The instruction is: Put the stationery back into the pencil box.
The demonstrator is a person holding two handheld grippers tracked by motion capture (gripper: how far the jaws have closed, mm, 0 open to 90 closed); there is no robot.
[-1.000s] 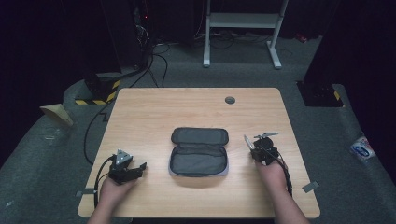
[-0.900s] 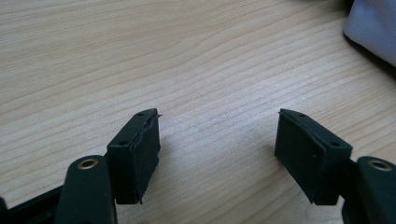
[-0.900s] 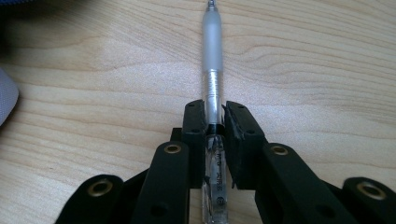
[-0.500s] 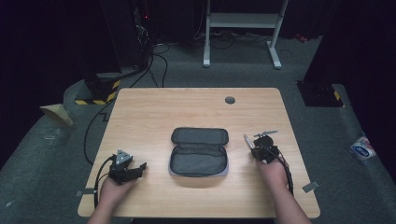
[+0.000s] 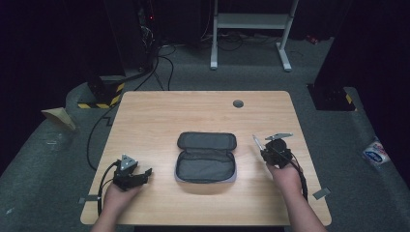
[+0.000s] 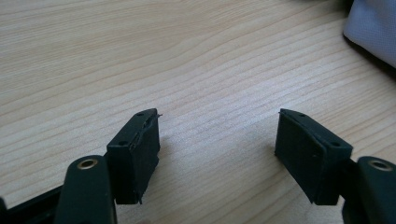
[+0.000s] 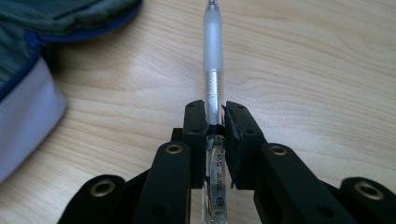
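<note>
Beside the pouch (image 5: 206, 157), right gripper (image 7: 214, 116) jaws clamp a pen (image 7: 213, 65); left gripper (image 6: 217, 140) jaws gape empty.

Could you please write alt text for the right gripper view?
The right gripper is shut on a clear pen that points away over a wooden table. An open grey pencil case lies at the upper left.

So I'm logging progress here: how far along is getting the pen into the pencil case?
Done: the pencil case lies unzipped and open mid-table, and the right gripper is shut on the clear pen, beside the case. In hand: the pen, not yet over the opening. Left: placing it inside, probably then closing the case. The left gripper is open, holding nothing, near the case's left side.
</note>
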